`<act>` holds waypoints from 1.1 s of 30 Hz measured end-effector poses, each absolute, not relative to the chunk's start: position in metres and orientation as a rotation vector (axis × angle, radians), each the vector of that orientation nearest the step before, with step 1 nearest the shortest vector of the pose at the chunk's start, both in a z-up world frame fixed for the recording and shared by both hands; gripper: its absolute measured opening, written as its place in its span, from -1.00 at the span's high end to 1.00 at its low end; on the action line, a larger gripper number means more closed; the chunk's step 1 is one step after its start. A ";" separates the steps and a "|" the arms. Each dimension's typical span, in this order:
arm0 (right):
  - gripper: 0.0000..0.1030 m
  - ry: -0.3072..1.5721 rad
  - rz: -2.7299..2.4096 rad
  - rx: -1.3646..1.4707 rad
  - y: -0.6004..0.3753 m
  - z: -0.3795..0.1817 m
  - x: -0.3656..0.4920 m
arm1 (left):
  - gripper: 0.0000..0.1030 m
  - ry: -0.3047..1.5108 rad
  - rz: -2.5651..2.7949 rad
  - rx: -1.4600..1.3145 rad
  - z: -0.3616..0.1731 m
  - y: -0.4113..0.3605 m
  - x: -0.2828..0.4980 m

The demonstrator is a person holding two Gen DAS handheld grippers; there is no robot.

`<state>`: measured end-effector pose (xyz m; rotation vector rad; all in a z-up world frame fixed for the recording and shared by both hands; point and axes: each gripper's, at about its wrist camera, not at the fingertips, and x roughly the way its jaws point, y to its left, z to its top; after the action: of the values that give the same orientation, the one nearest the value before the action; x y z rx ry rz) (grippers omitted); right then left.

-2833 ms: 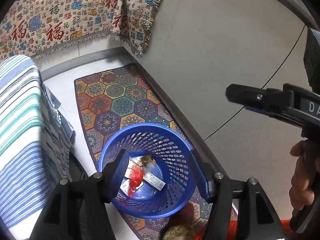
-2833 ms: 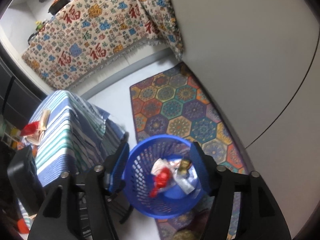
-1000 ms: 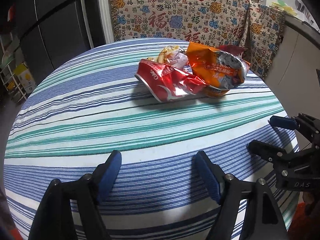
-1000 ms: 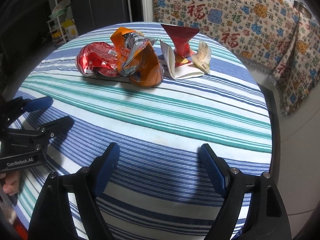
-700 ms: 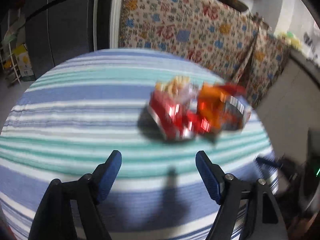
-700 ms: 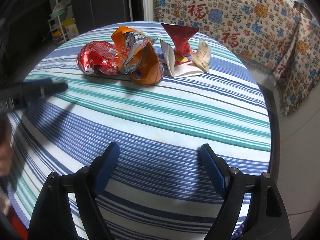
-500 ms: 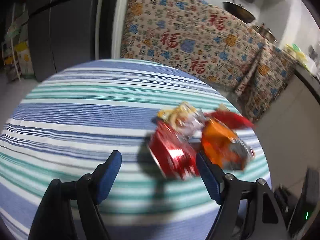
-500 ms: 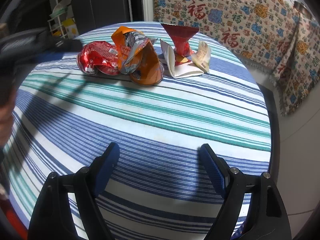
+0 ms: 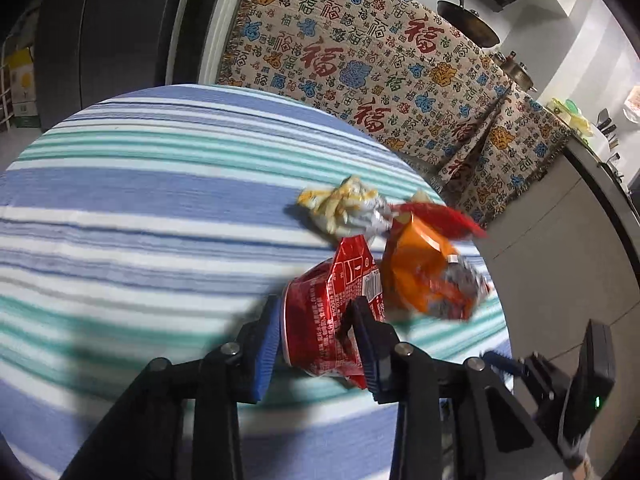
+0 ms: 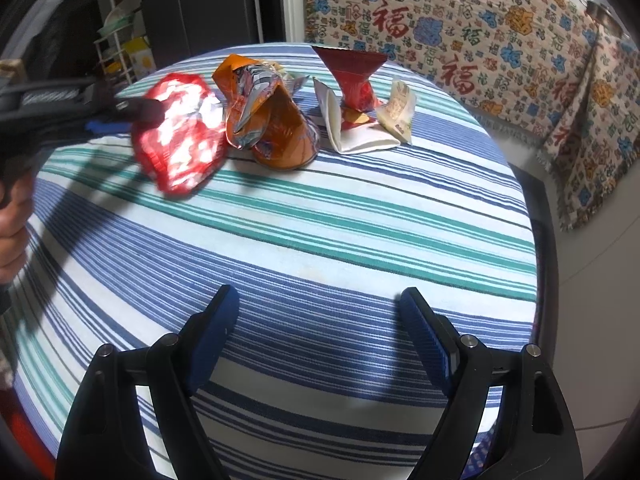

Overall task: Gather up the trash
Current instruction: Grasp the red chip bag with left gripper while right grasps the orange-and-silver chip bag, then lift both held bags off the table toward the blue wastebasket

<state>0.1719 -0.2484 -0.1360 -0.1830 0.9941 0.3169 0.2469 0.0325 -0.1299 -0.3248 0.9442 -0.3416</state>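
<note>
At lower centre of the left wrist view, the left gripper [image 9: 320,340] has just closed onto the red snack wrapper [image 9: 332,320], lifting it off the striped tablecloth [image 9: 140,220]; the right gripper [image 10: 320,344] waits spread, empty.

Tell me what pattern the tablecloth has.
Blue, teal and white stripes on the tablecloth, clearest in the right wrist view.
</note>
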 end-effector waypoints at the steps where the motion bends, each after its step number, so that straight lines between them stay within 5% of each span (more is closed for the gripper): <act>1: -0.63 0.994 0.316 -0.185 -0.248 -0.136 0.171 | 0.30 0.950 -0.343 -0.324 -0.129 0.036 0.238; 22: -0.62 0.779 0.425 -0.229 -0.210 -0.094 0.211 | 0.30 0.935 -0.365 -0.171 -0.120 0.041 0.148; 24: -0.39 0.791 0.433 -0.236 -0.202 -0.098 0.221 | 0.30 0.946 -0.375 -0.175 -0.121 0.044 0.144; 25: 0.18 0.808 0.438 -0.233 -0.201 -0.101 0.226 | 0.29 0.950 -0.377 -0.180 -0.122 0.045 0.142; 26: 0.36 0.845 0.440 -0.230 -0.200 -0.105 0.231 | 0.28 0.954 -0.377 -0.185 -0.123 0.046 0.141; 33: 0.43 0.883 0.465 -0.090 -0.220 -0.090 0.205 | 0.25 0.960 -0.369 -0.167 -0.124 0.048 0.131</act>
<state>0.2052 -0.2196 -0.0903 -0.0901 0.8827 0.4651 0.1313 0.0481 -0.1244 -0.1674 0.9595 -0.3693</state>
